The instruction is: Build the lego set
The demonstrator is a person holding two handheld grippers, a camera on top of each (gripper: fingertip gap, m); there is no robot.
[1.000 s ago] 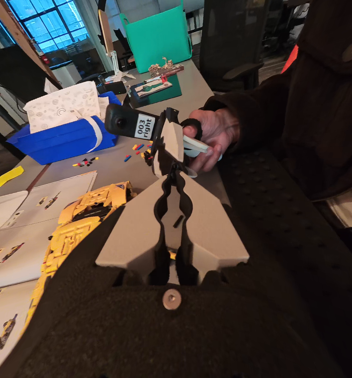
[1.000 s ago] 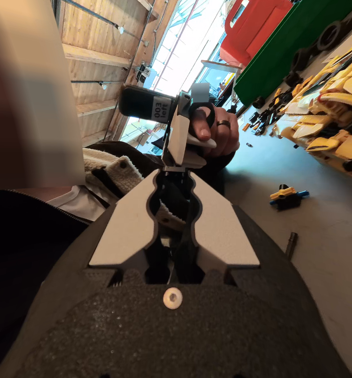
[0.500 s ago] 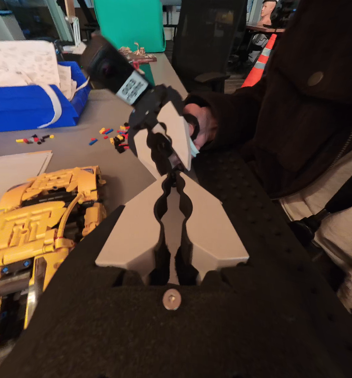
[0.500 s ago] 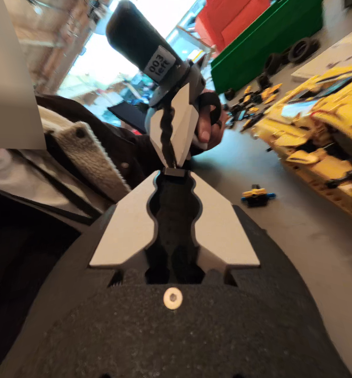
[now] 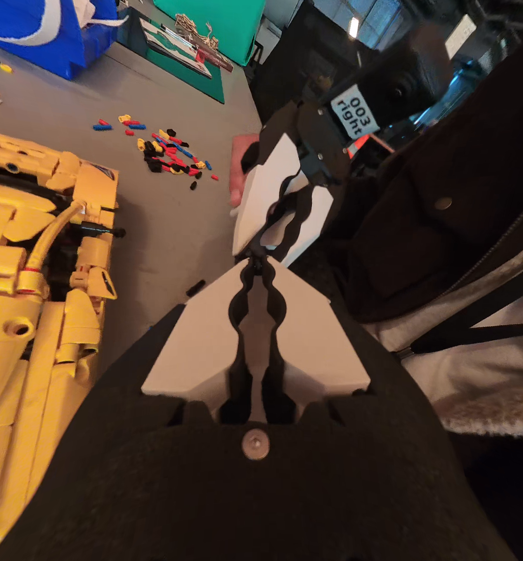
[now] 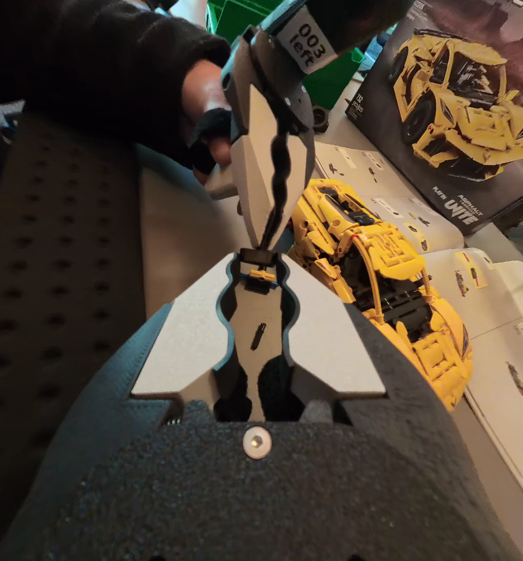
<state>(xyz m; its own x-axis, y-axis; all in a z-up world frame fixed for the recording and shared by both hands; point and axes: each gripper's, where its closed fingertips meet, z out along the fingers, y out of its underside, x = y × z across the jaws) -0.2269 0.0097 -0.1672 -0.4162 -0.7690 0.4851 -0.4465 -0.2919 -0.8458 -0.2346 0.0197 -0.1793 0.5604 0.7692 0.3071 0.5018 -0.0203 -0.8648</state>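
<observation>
Lego car (image 6: 384, 291), yellow and part-built, lies on the grey table (image 5: 175, 230) at 3 o'clock of the right gripper (image 6: 258, 256). Both grippers meet tip to tip, each pinching one small black piece (image 6: 258, 254); the left gripper (image 5: 256, 263) has its jaws pressed on it. Loose bricks (image 5: 166, 151) lie at 11 o'clock.

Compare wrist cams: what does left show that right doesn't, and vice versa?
Left only: scattered red, blue, black and yellow small lego pieces, blue plastic bin, teal box.

Right only: printed cardboard set box, paper instruction sheets, small yellow-and-black sub-assembly with blue pins lying on the table.

Both: yellow lego car, grey table, both grippers meeting tip to tip on a small black piece.
</observation>
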